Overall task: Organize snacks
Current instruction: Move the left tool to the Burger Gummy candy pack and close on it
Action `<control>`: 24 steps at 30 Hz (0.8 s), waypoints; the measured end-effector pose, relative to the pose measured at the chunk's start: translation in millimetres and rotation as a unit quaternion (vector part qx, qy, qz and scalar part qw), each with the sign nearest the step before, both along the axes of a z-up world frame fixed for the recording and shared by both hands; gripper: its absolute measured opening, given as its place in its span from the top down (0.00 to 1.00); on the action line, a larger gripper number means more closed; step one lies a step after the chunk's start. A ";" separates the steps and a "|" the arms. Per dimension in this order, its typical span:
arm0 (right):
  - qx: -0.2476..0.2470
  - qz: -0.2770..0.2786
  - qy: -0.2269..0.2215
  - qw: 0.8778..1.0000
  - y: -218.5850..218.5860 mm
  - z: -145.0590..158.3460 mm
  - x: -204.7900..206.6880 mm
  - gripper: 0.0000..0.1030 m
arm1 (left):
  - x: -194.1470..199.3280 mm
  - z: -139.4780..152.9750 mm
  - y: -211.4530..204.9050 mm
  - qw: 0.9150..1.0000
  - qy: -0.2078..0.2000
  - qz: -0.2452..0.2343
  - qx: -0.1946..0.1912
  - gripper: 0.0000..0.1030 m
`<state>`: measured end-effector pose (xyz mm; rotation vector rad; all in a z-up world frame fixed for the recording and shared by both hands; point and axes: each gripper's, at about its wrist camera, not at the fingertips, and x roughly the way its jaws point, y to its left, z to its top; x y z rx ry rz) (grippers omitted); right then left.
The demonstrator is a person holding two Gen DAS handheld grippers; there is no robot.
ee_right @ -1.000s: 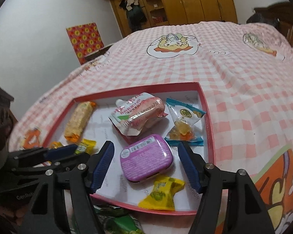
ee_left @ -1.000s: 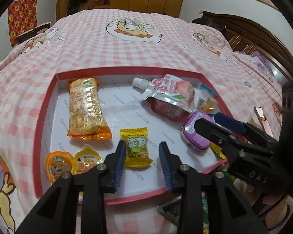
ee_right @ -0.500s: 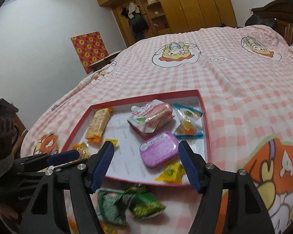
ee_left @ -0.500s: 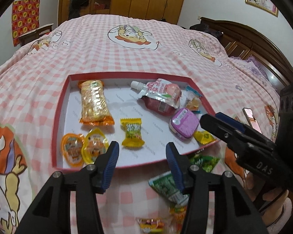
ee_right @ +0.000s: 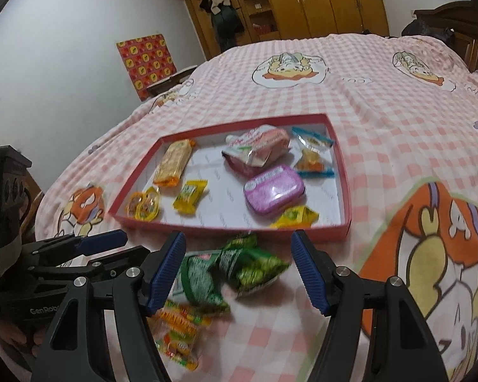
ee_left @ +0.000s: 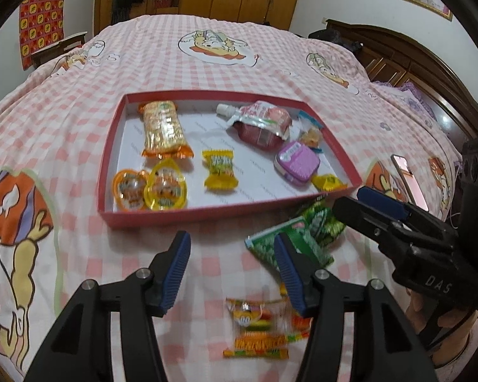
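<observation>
Both your claws gape wide and hold nothing: the left claw [ee_left: 231, 269] hangs over bare bedspread [ee_left: 143, 63], the right claw [ee_right: 237, 269] over the green snack packets [ee_right: 239, 267]. The red tray [ee_left: 207, 211] lies at 12 o'clock on the bed holding most snacks, while a clear gummy packet [ee_left: 258, 331] lies loose near your left claw's 5 o'clock.
</observation>
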<state>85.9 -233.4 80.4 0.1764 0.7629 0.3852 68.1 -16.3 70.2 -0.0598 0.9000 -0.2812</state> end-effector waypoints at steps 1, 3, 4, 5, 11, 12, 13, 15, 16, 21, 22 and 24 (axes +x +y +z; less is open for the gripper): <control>-0.002 0.001 0.002 1.000 0.8 -1.0 -2.7 0.32 | -2.3 -0.9 0.7 1.000 0.003 -0.001 0.000 0.44; -0.005 0.002 0.006 1.000 1.5 -2.9 -7.6 0.32 | -8.2 -3.4 2.6 1.000 0.011 -0.002 -0.002 0.44; -0.005 0.002 0.009 1.000 1.9 -4.3 -10.6 0.32 | -10.3 -4.2 3.3 1.000 0.013 -0.002 -0.003 0.44; -0.005 0.003 0.011 1.000 2.0 -5.2 -12.9 0.32 | -14.3 -5.4 4.5 1.000 0.015 -0.003 -0.004 0.44; -0.001 -0.001 0.022 1.000 0.2 -12.4 -28.2 0.32 | -28.2 -14.2 5.4 1.000 0.030 -0.008 -0.002 0.44; -0.001 -0.003 0.023 1.000 -0.4 -12.8 -29.7 0.32 | -30.4 -16.4 5.4 0.999 0.034 -0.009 -0.003 0.44; 0.000 -0.005 0.026 1.000 -1.4 -13.9 -31.4 0.32 | -32.3 -17.9 5.4 0.999 0.036 -0.010 -0.004 0.44; 0.003 -0.008 0.031 0.999 -3.2 -16.0 -34.2 0.32 | -34.7 -19.7 5.6 0.999 0.038 -0.012 -0.005 0.44; 0.003 -0.010 0.033 0.999 -4.0 -17.0 -35.7 0.32 | -36.1 -20.9 5.3 0.999 0.040 -0.012 -0.005 0.44; -0.001 -0.014 0.037 0.999 -6.7 -20.5 -39.9 0.32 | -39.5 -27.8 0.7 0.999 0.049 -0.018 -0.002 0.44; 0.000 -0.014 0.039 0.999 -7.3 -21.7 -40.2 0.32 | -40.1 -29.2 -0.1 0.999 0.050 -0.020 -0.002 0.44; 0.000 -0.016 0.042 0.999 -8.3 -23.9 -40.6 0.32 | -40.3 -32.5 -3.4 0.998 0.052 -0.025 0.000 0.44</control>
